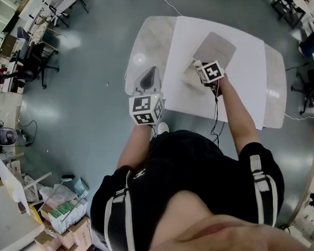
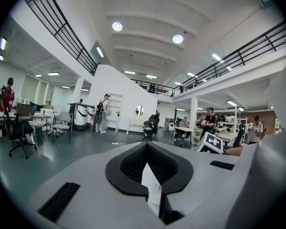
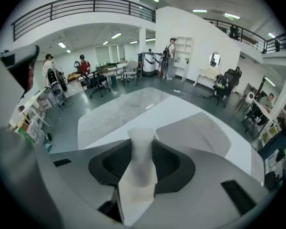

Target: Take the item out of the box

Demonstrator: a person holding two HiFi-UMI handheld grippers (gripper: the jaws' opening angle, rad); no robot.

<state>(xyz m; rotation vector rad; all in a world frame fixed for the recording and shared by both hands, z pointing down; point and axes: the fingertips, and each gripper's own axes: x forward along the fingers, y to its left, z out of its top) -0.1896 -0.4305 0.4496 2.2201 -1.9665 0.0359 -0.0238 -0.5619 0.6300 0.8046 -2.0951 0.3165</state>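
Note:
My right gripper [image 1: 197, 71] is over the white sheet [image 1: 240, 82] on the table. It is shut on a pale cream item [image 1: 190, 76]. In the right gripper view, the item [image 3: 139, 194] fills the gap between the jaws of the right gripper [image 3: 142, 162], and its far end is blurred. A flat grey pad with rounded corners [image 1: 215, 48] lies just beyond it on the sheet; the grey pad [image 3: 195, 133] also shows past the jaws. My left gripper [image 1: 149, 73] hangs at the table's left edge, pointing level into the hall. The left gripper [image 2: 150, 175] is shut on a thin white card [image 2: 151, 187].
The marble table [image 1: 146, 41] stands on a grey floor. A cable [image 1: 170, 1] runs across the floor behind it. Office chairs [image 1: 34, 61] and desks stand to the left, and cartons [image 1: 63, 213] are piled at the lower left. People stand far off in the hall [image 2: 104, 111].

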